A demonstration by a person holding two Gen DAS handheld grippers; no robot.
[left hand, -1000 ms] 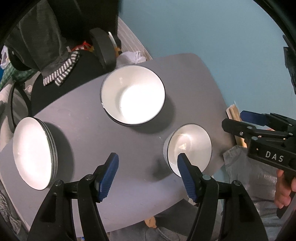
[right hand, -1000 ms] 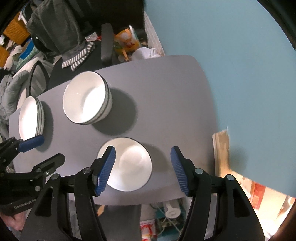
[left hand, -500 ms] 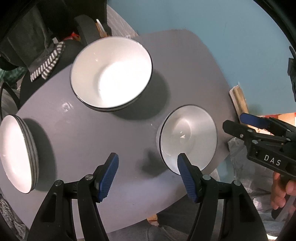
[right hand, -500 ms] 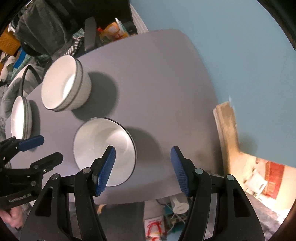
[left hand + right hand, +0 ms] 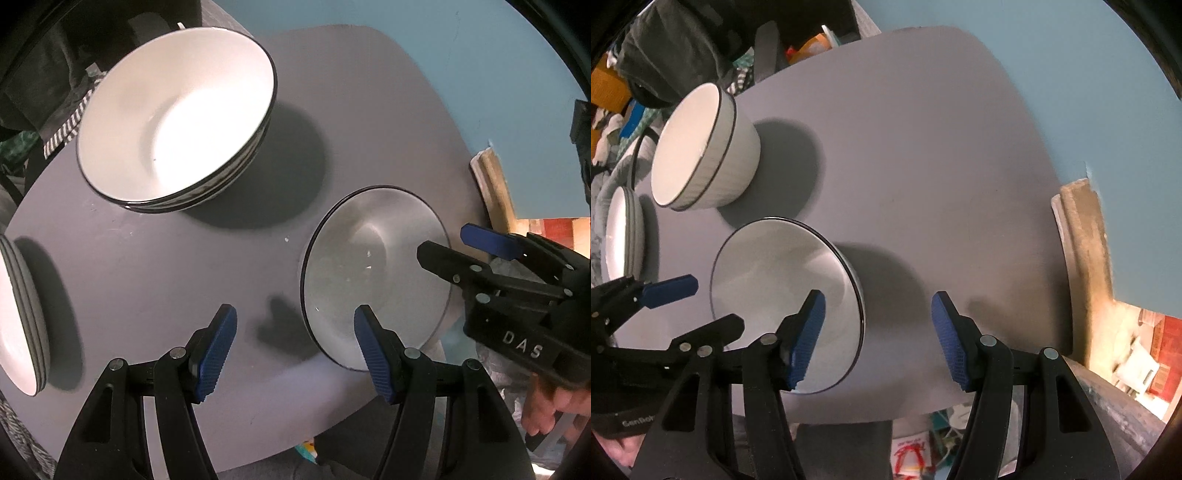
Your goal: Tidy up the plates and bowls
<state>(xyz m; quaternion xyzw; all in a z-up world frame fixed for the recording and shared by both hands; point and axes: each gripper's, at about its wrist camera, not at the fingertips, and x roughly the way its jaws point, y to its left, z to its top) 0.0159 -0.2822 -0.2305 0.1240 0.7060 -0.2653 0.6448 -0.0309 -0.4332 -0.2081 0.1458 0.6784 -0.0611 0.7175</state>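
Left wrist view gives us the grey table point(image 5: 369, 110) filling most of the frame, larger than it looked a second ago, because both our hands have come down toward it. On its far left part stands the biggest item, a stack of deep bowls point(image 5: 177, 118), white inside with a dark rim. At the left edge sits a stack of plates point(image 5: 18, 314), only partly in frame. Near the right edge of the table rests the single shallow bowl point(image 5: 373, 273), now much closer and shaded by our hands.

Our left gripper point(image 5: 293, 349) hangs over the near part of the table with its jaws wide and nothing between them; its right pad overlaps the near rim of the shallow bowl in the picture, but we cannot tell whether it touches. Our right gripper point(image 5: 461, 243) reaches in from the right, over that bowl's right rim.

From the right wrist view, the right gripper point(image 5: 877, 339) also stands wide and empty, its left pad over the bowl's inside and its right pad over bare table, so the rim of the shallow bowl point(image 5: 775, 280) lies between the jaws. The left gripper point(image 5: 683, 302) shows at the bowl's left side.

We judge that the descent has brought both grippers to the lone bowl, and that the next step is to pinch its rim and carry it to the stack of deep bowls point(image 5: 701, 147). No grasp has been made yet.
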